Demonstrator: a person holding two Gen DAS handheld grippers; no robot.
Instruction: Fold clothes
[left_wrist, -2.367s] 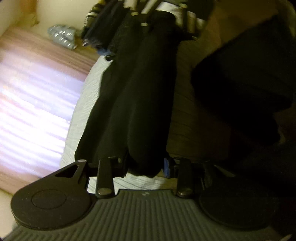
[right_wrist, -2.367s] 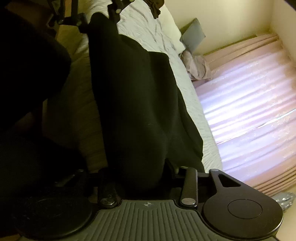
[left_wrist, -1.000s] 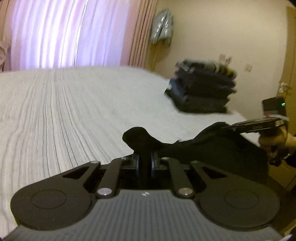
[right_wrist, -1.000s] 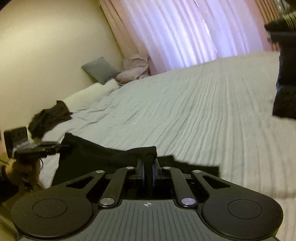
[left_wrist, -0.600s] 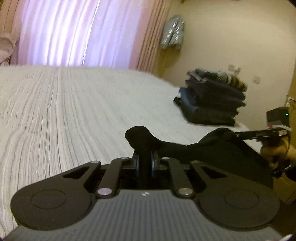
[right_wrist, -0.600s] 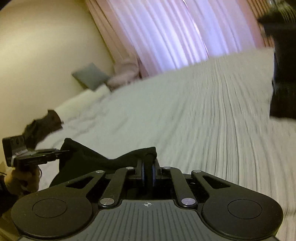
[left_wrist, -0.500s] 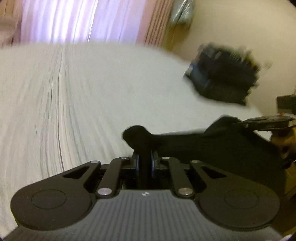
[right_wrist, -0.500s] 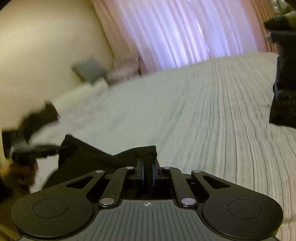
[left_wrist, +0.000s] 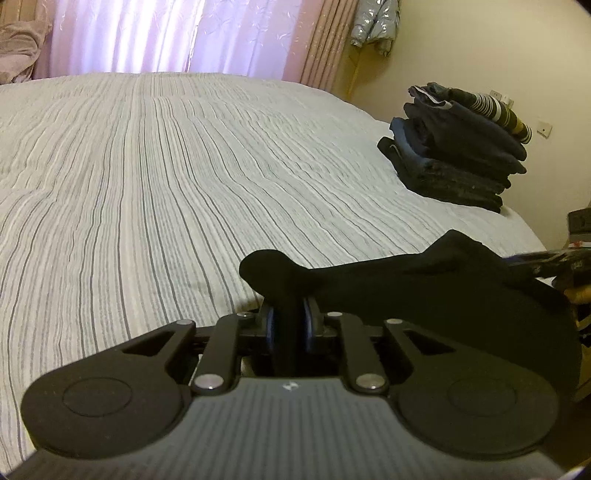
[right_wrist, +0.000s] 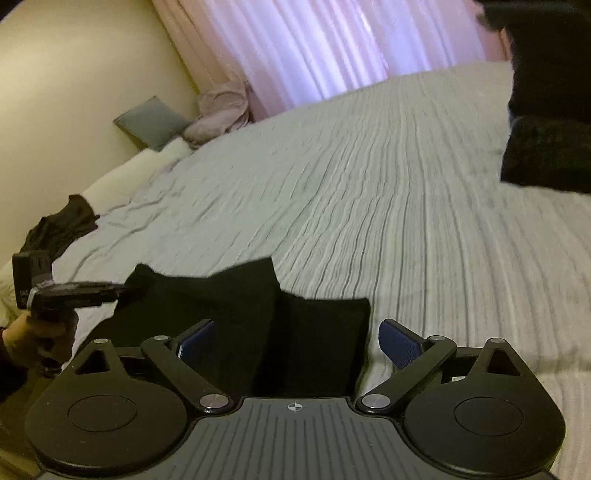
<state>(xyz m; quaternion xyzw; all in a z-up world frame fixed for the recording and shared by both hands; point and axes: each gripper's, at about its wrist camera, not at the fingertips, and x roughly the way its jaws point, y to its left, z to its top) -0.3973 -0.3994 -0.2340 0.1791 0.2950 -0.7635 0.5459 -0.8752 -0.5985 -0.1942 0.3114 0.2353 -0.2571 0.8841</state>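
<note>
Left claw (left_wrist: 289, 321) pinches black garment (left_wrist: 424, 284); right claw (right_wrist: 295, 343) opening, cloth loose between jaws. Lay flat on bed (left_wrist: 147, 184), smooth before letting go.

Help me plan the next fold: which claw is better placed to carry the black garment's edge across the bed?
Left. The left claw is shut on the black garment; the right claw is opening, pads off it.
</note>
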